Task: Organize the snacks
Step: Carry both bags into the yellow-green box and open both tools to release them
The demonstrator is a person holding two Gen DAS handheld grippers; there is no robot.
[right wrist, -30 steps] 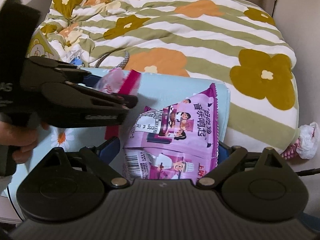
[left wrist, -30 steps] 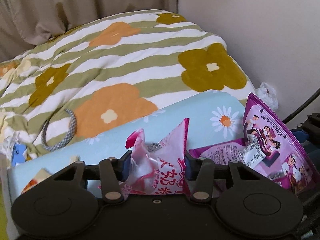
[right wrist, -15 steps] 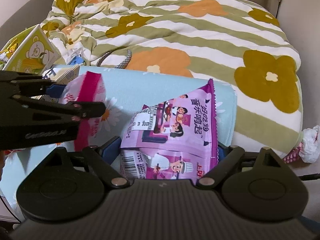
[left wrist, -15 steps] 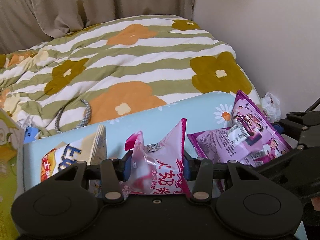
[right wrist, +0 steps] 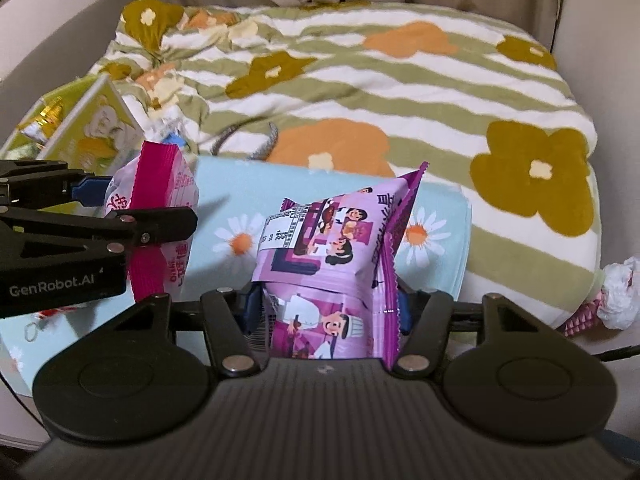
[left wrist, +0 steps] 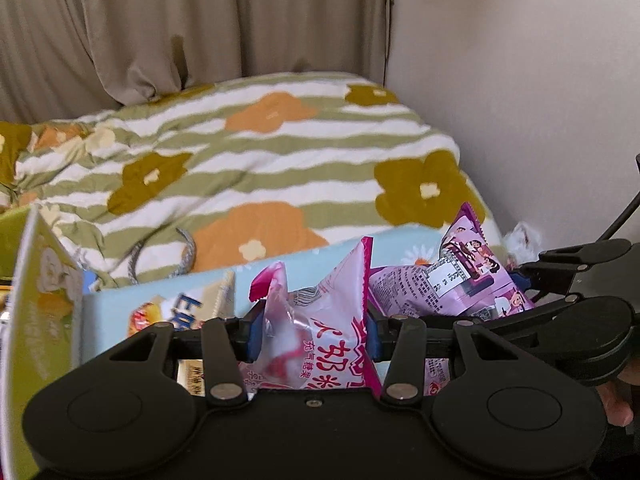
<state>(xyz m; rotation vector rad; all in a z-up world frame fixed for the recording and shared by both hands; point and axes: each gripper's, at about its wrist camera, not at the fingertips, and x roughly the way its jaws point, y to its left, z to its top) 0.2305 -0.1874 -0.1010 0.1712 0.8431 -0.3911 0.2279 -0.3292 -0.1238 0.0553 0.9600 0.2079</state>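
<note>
A pink snack bag (left wrist: pixel 332 292) stands pinched between the blue pads of my left gripper (left wrist: pixel 311 328), which is shut on it and holds it above the light blue daisy cloth (right wrist: pixel 224 184). The same bag (right wrist: pixel 160 184) shows in the right wrist view at the left, in the left gripper (right wrist: pixel 100 200). A purple snack bag (right wrist: pixel 332 232) with cartoon figures sits between the pads of my right gripper (right wrist: pixel 324 304). Its jaws are closing and the pads press the bag's sides. In the left wrist view the purple bag (left wrist: pixel 452 280) is at the right.
A yellow-green box (right wrist: pixel 96 124) stands open at the left, its flap (left wrist: pixel 36 280) close to the left gripper. A white and yellow snack pack (left wrist: pixel 188 304) lies on the blue cloth. Behind are a striped floral blanket (right wrist: pixel 360 80), a grey cord (left wrist: pixel 184 256), curtains and the wall.
The left gripper has risen with the pink bag and swung towards the yellow-green box. The right jaws have gone from wide open to pressing on the purple bag, which has lifted slightly.
</note>
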